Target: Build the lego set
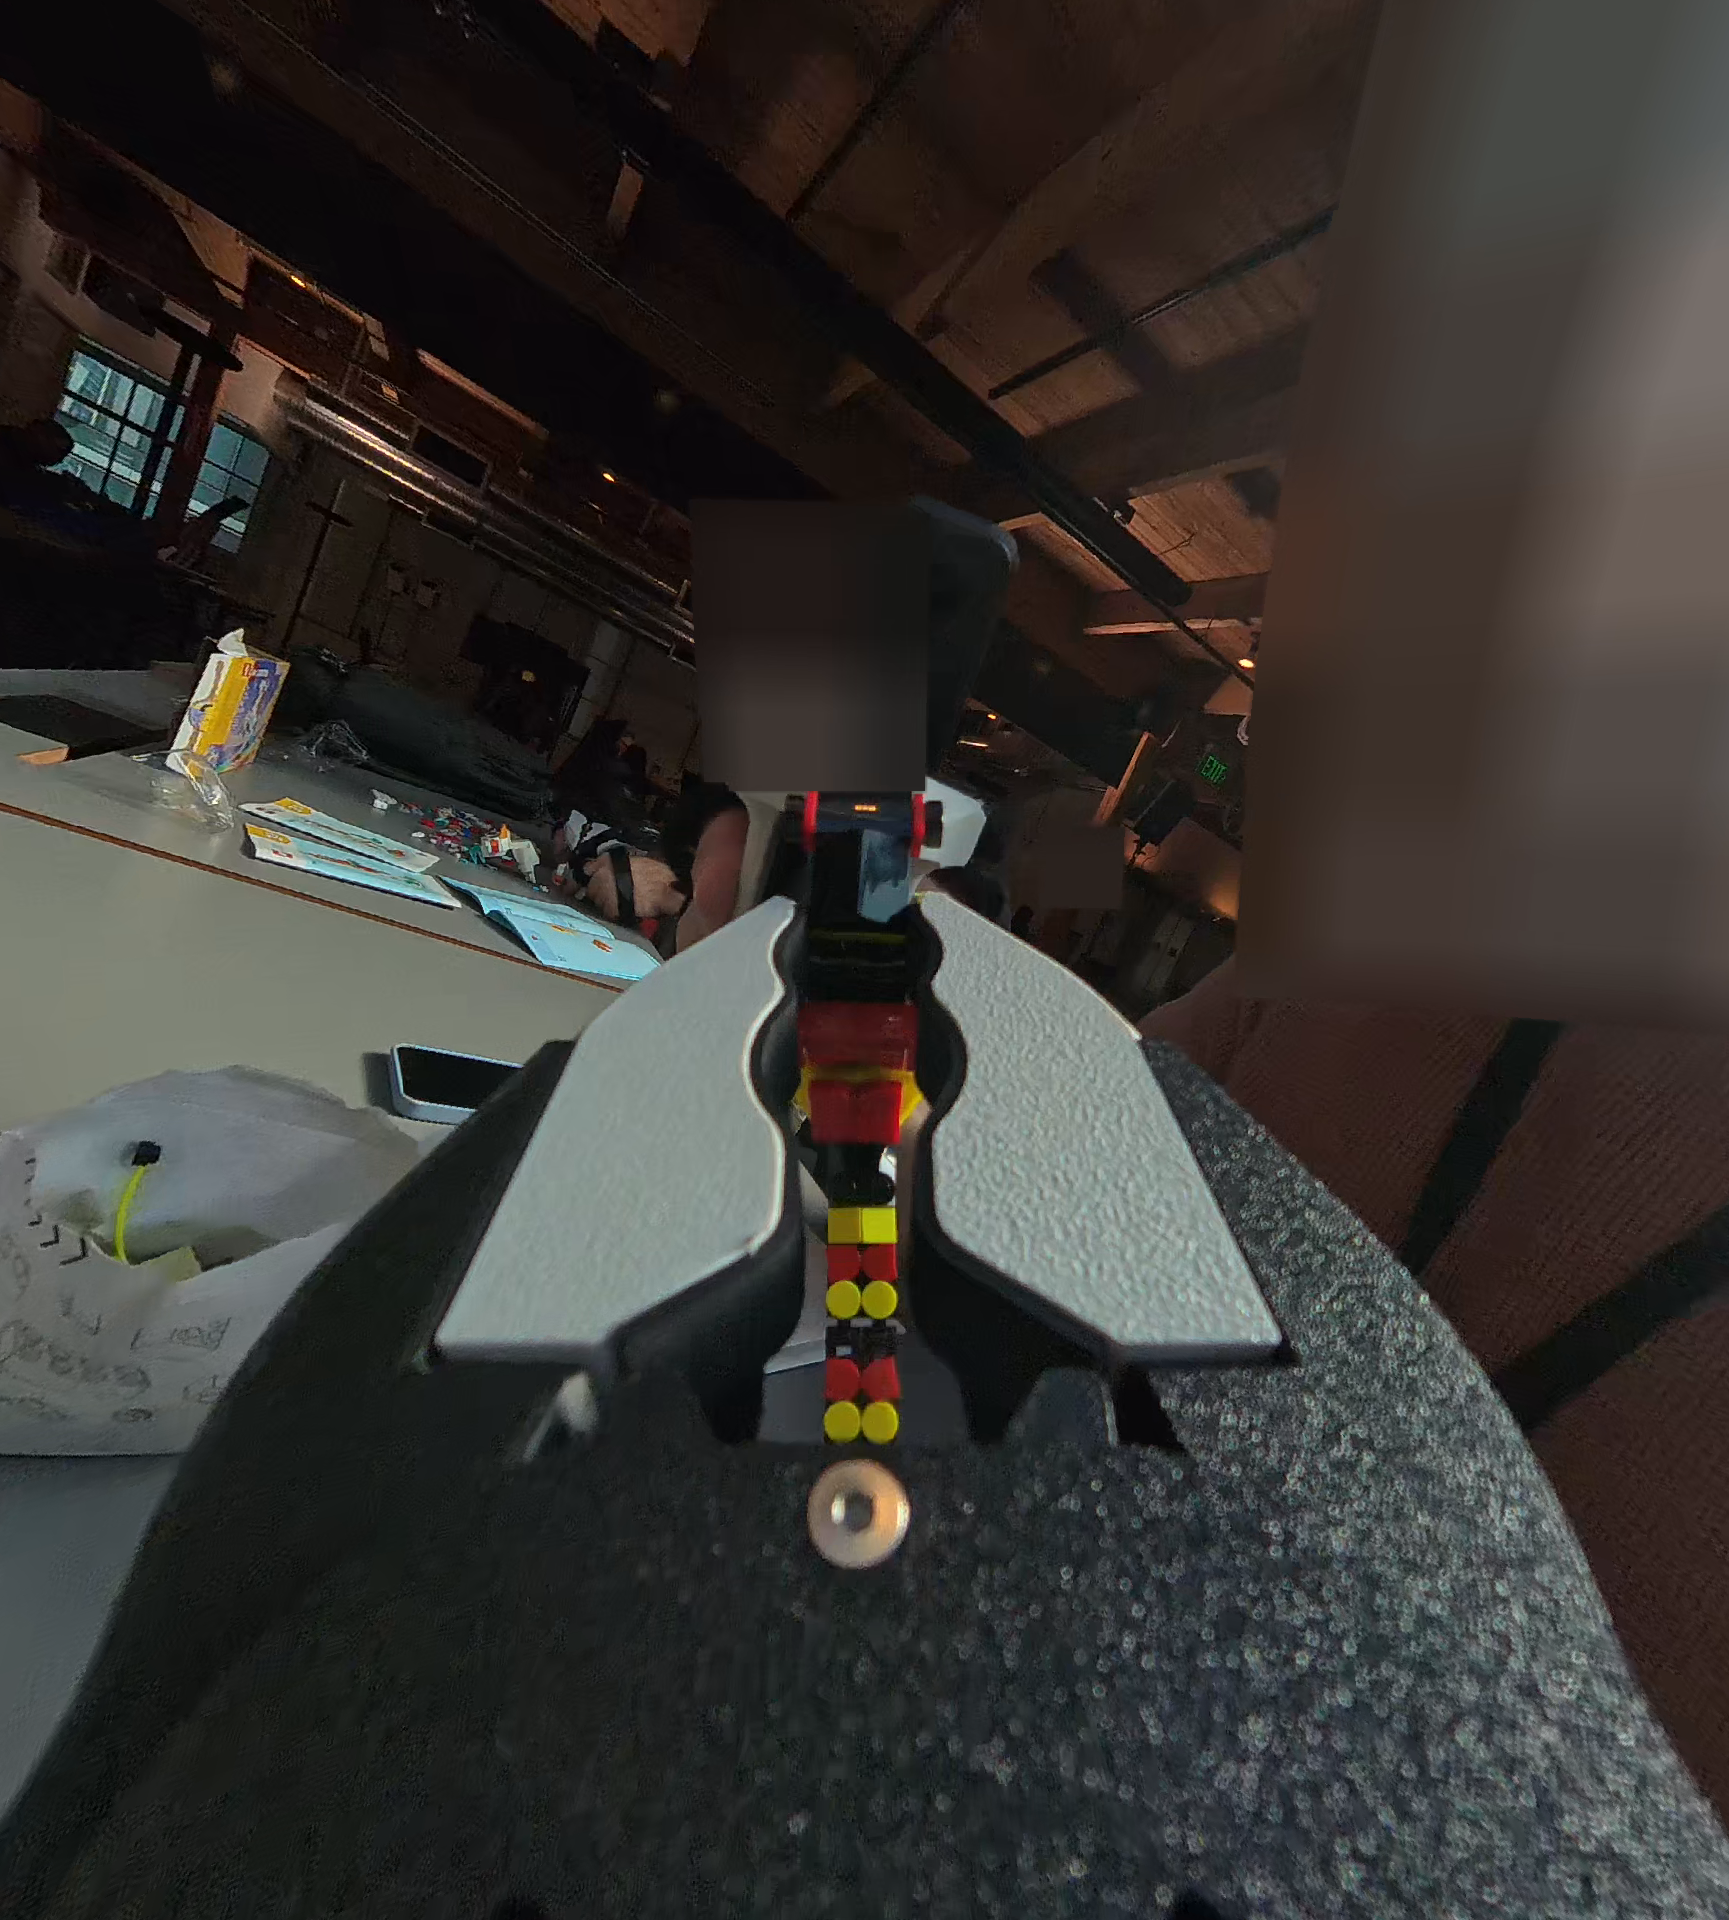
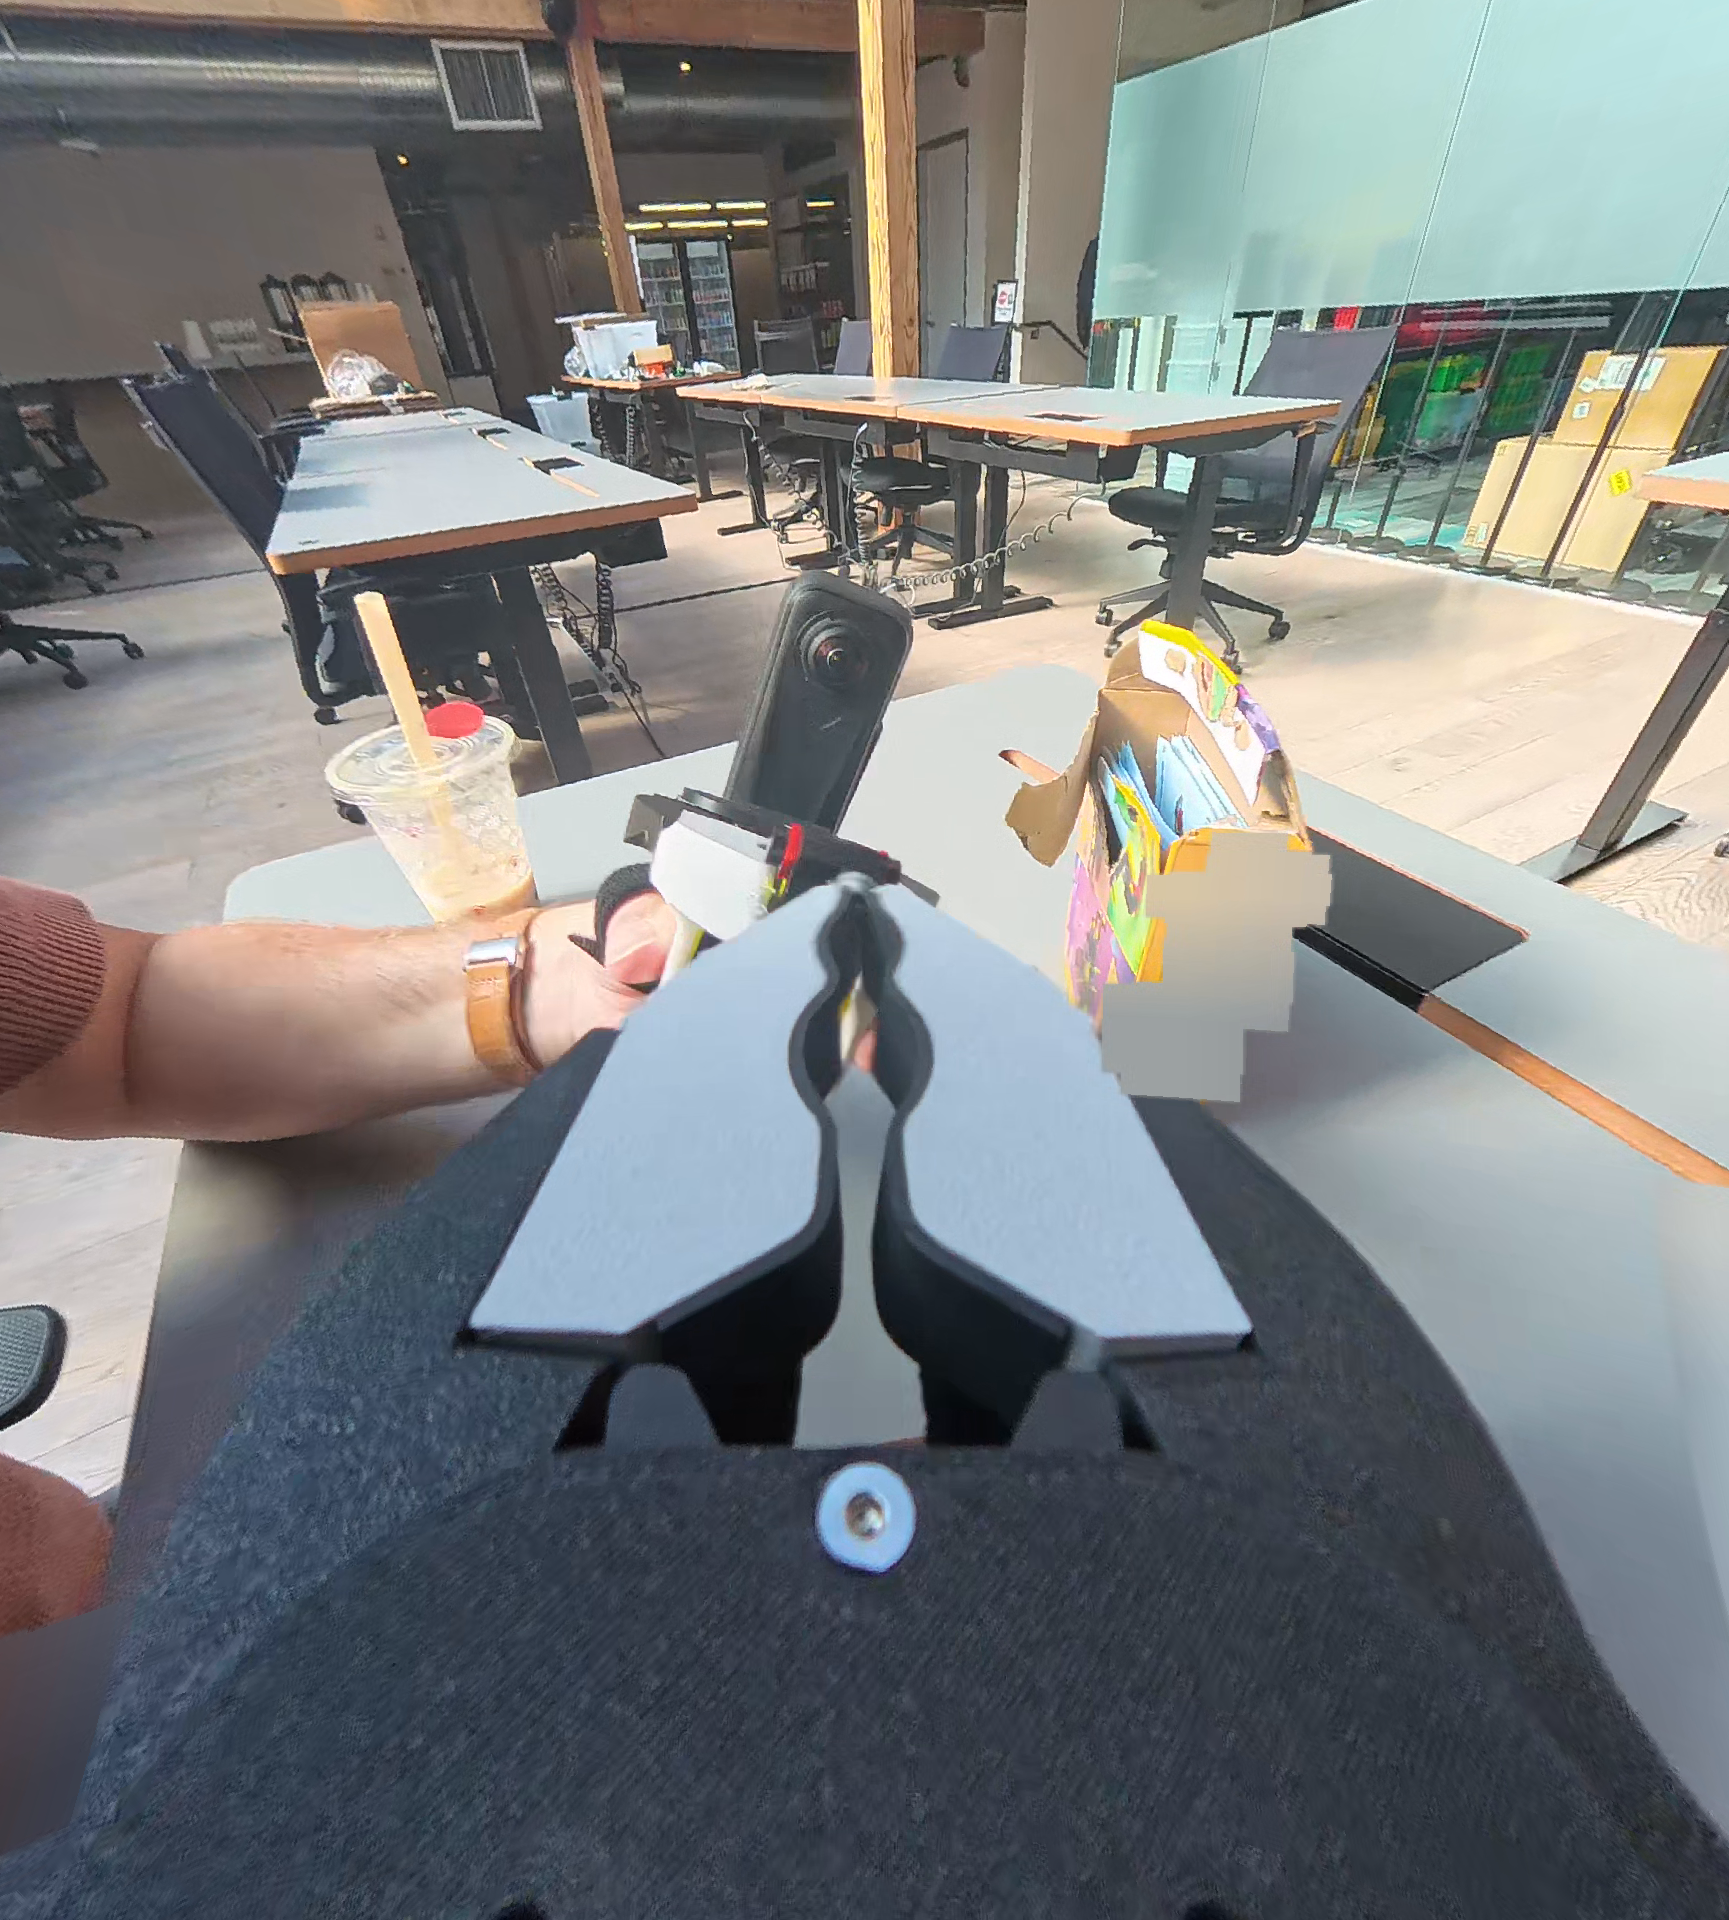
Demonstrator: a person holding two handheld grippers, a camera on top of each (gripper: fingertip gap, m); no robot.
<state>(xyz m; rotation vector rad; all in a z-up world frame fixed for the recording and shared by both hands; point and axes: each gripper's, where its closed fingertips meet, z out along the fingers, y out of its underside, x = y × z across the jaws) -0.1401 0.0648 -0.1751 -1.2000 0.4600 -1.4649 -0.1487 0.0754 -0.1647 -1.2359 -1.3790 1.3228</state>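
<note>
My left gripper (image 1: 858, 914) is shut on a long narrow lego model (image 1: 858, 1039) of black, red and yellow bricks. The model runs along the gap between the fingers and sticks out past the tips, ending in a black part with red wheel-like pieces. In the right wrist view the model's far end (image 2: 829, 847) shows, held by the left gripper's white fingers (image 2: 704, 868), above the grey table (image 2: 1566, 1039). My right gripper (image 2: 855, 899) is shut, with its tips right at that end of the model. A small grey bit shows at the tips.
A plastic cup with a straw (image 2: 434, 810) stands at the left. A torn lego box (image 2: 1182, 790) stands at the right. In the left wrist view, booklets (image 1: 340, 842), loose bricks (image 1: 465, 826), a phone (image 1: 444, 1075) and a white bag (image 1: 112, 1247) lie on the table. The tips of both grippers are at nearly the same place.
</note>
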